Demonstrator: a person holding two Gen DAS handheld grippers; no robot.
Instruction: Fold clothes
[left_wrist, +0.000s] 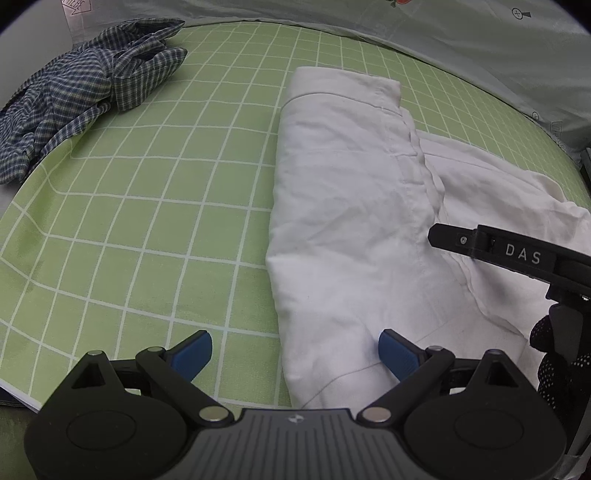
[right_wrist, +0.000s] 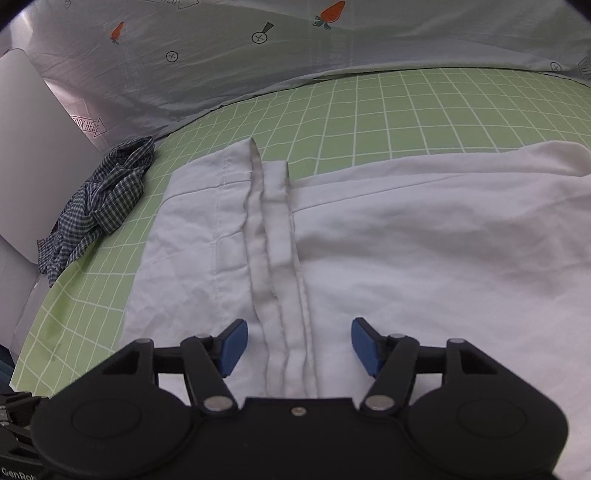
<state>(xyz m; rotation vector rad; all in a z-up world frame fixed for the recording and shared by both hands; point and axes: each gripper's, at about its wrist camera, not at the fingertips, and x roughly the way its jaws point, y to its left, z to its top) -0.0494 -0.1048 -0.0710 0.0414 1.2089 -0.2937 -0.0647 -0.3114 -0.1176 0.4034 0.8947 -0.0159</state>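
1. White garment (left_wrist: 343, 229), partly folded, lies on the green checked sheet (left_wrist: 166, 192) toward its right edge in the left wrist view. The left gripper (left_wrist: 295, 350) hangs with jaws apart, gripping nothing, one blue pad over the cloth. A crumpled plaid shirt (left_wrist: 81, 99) sits at the far left corner.
2. In the right wrist view, the right gripper (right_wrist: 299, 343) stands with jaws apart over the garment's stacked hems (right_wrist: 275, 258), pads not pressing them.

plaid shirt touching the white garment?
Apart. The left wrist view shows the plaid shirt and white garment separated by bare green grid sheet.
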